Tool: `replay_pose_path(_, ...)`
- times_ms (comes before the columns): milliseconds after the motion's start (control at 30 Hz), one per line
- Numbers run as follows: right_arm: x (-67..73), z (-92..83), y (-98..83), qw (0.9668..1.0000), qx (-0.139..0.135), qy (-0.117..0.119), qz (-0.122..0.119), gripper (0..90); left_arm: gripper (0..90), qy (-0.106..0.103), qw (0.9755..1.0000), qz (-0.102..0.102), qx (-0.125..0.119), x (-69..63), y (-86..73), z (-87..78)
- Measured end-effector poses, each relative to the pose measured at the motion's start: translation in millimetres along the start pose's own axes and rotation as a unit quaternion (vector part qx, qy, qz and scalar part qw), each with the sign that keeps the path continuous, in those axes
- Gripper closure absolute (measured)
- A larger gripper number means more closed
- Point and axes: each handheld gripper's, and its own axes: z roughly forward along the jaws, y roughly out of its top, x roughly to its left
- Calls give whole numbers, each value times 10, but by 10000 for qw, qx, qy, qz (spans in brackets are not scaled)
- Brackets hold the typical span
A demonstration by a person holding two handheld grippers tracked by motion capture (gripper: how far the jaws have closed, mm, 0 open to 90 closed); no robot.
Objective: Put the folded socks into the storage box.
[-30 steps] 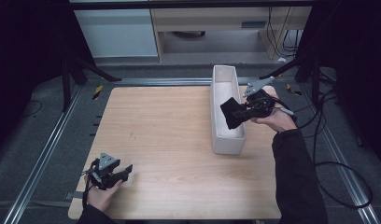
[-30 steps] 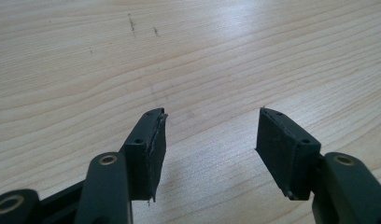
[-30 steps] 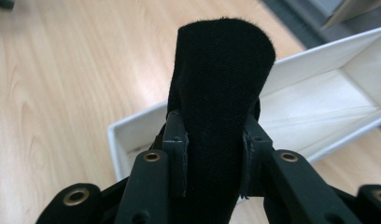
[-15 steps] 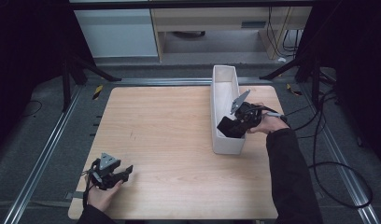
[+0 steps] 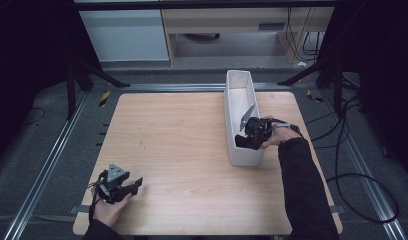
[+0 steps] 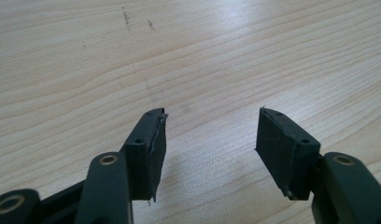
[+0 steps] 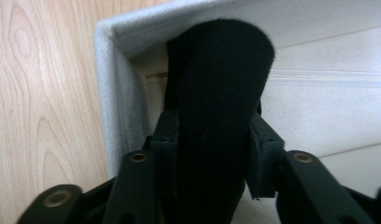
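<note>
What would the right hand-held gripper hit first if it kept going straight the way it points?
Probably the near end wall of the white bin. The right hand-held gripper carries a black fabric roll whose tip would meet it first, though depth is unclear.

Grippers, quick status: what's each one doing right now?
Left gripper: open, empty, over the bare table.
Right gripper: jaws just opening, the black fabric roll between them, inside the white bin.

A black fabric bundle (image 7: 219, 107) stands up the middle of the frame between the two black jaws of the right claw (image 7: 212, 154), whose jaws have just been opening while both pads flank it closely. It reaches into the white bin (image 7: 115, 93), with its corner at upper left. Wood-grain worktop (image 7: 39, 93) runs down the left edge.
</note>
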Motion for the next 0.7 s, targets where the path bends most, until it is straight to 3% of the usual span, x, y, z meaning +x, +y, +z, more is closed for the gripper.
replay_pose_path(133, -1, -61, -5, 9996, -184, -130, 184, 516, 415, -22, 10000, 21, 14, -6, 1, 1)
replay_pose_path(267, -9, -101, 12, 9987, -407, -242, 203, 507, 414, -25, 10000, 22, 20, -6, 1, 4)
replay_pose_path(333, -20, -123, 42, 9974, -629, -313, 158, 590, 414, -29, 10000, 21, 25, -8, 1, 6)
replay_pose_path(367, -20, -123, 42, 9974, -629, -313, 158, 590, 414, -30, 10000, 24, 28, -8, 1, 8)
replay_pose_path(433, -16, -89, 66, 9978, -583, -291, 143, 697, 414, -41, 10000, 34, 44, -10, 1, 8)
replay_pose_path(700, 68, -151, 48, 9986, -514, -23, -95, 739, 414, -46, 10000, 54, 63, -19, 0, 15)
